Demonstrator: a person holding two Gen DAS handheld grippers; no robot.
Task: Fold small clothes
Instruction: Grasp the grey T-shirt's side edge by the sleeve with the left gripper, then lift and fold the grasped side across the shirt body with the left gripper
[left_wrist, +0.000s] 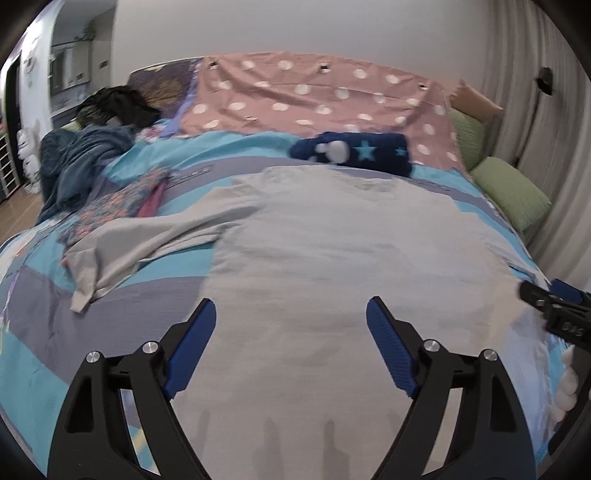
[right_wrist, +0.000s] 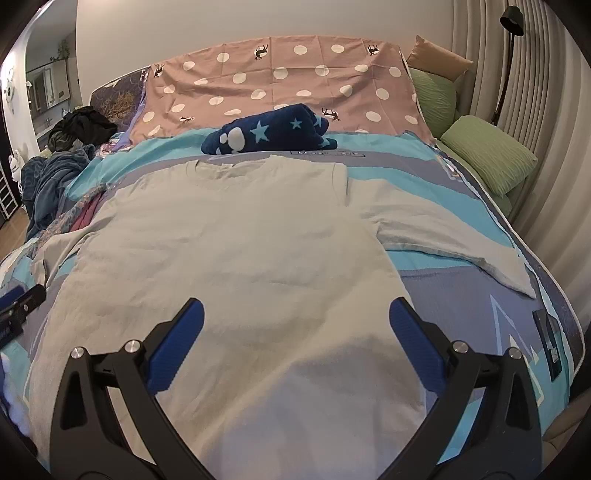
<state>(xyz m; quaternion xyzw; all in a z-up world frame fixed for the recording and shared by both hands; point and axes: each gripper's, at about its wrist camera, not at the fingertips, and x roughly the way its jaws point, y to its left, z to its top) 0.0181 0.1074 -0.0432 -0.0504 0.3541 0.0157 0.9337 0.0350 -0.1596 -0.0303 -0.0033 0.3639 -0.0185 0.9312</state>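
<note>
A pale grey T-shirt (right_wrist: 229, 236) lies flat on the bed (right_wrist: 461, 295), its neck toward the spotty pink sheet (right_wrist: 280, 77) and its bottom edge close to us. One sleeve sticks out to the right and the other lies a bit crumpled on the left.

The left gripper (left_wrist: 290, 325) hangs over the bottom part of the shirt with its blue fingers spread wide and nothing in them. The right gripper (right_wrist: 295, 325) is wide open and empty too, above the same end of the shirt.

The shirt looks soft, thin and light. It will probably flop and wrinkle if pulled. A good place to pinch may be a sleeve tip or a bottom corner. The left view is a little blurry, so its sleeve edge is hard to see.
</note>
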